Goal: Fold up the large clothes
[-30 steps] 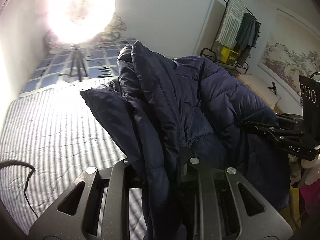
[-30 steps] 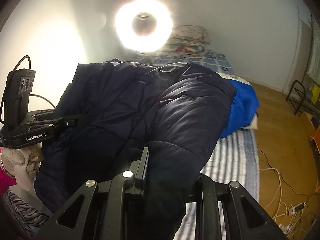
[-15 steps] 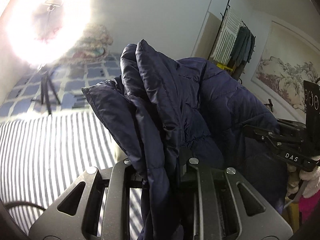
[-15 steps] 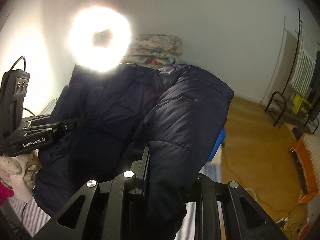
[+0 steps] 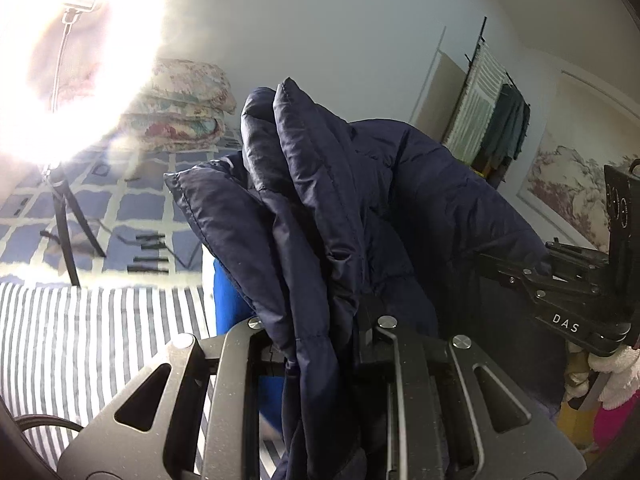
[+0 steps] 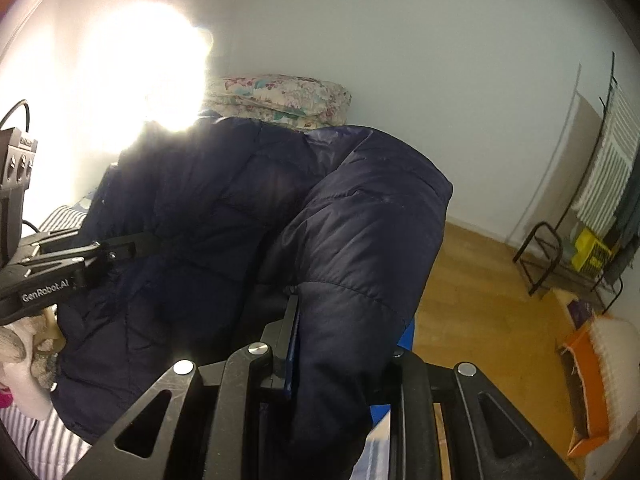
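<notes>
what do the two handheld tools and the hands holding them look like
Both tools are matte black metal with triangular cutouts and silver screw heads. The right tool reads "DAS" in white; the left tool reads "GenRobot.AI", with a black cable above it. The hand wears a white knit glove and a pink sleeve.

A glaring round ring light on a tripod point(image 5: 76, 60) sits at ten o'clock, floral folded quilts point(image 5: 184, 108) beside it, a striped bedsheet point(image 5: 80, 328) at eight, a black metal drying rack point(image 5: 492, 112) at two

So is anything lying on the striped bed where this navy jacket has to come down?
Yes. A bright blue item lies on the striped bed directly below the navy puffer jacket both grippers hold.
</notes>
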`<state>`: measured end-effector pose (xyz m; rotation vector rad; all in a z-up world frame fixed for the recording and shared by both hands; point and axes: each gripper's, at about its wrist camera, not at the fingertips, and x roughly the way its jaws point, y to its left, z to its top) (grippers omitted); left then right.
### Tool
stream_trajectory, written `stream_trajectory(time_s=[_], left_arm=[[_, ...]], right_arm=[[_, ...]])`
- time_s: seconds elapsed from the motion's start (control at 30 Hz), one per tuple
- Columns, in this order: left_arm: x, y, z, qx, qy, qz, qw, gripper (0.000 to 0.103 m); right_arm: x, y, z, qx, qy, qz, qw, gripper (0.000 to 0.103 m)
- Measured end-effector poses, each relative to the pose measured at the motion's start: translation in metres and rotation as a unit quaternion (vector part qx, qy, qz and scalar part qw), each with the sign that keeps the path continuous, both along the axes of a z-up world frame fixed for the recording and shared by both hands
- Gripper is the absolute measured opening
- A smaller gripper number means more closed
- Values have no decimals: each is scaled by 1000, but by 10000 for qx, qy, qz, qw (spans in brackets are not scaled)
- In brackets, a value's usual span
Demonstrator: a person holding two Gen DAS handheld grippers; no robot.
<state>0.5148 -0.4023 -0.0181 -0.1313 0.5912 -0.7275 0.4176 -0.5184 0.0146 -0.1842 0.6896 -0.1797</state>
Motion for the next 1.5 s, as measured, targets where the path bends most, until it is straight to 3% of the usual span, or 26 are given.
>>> stream_trajectory(time_s=[0.1,0.23,0.4,0.5,0.57,0.67,0.8,0.9,1.0,1.3,1.5], left_arm=[[23,-8,-2,-4,-12,100,9999,18],[58,-14,-22,-59,299,294,9991,18],[89,-19,-65,229,837,505,9949,18],[98,-19,-78,329,874,477,9945,23],[92,-26,-77,568,643,422,9954,24],[84,-30,-75,740,456,394,9954,27],[76,-29,-73,815,405,464,9948,37],[67,-27,-70,843,346,480,9947,37],[55,-26,-65,940,217,508,9940,37],[28,-1,-46,876,83,514,9948,37],[-11,20,-20,797,-327,450,9953,37]], right_arm=[[28,-11,-1,-39,-55,59,10000,21],[62,-22,-15,-1,-48,121,9999,21],[101,-43,-59,147,342,-16,9993,23],[109,-71,-86,431,624,-335,9966,33],[106,-86,-92,698,562,-456,9949,44],[99,-96,-95,701,499,-629,9943,56],[96,-104,-95,704,484,-706,9938,56],[92,-104,-92,578,451,-775,9943,56],[88,-103,-87,424,386,-945,9939,62],[58,-89,-64,448,127,-1134,9925,62],[31,-62,-44,427,-61,-1121,9928,62]])
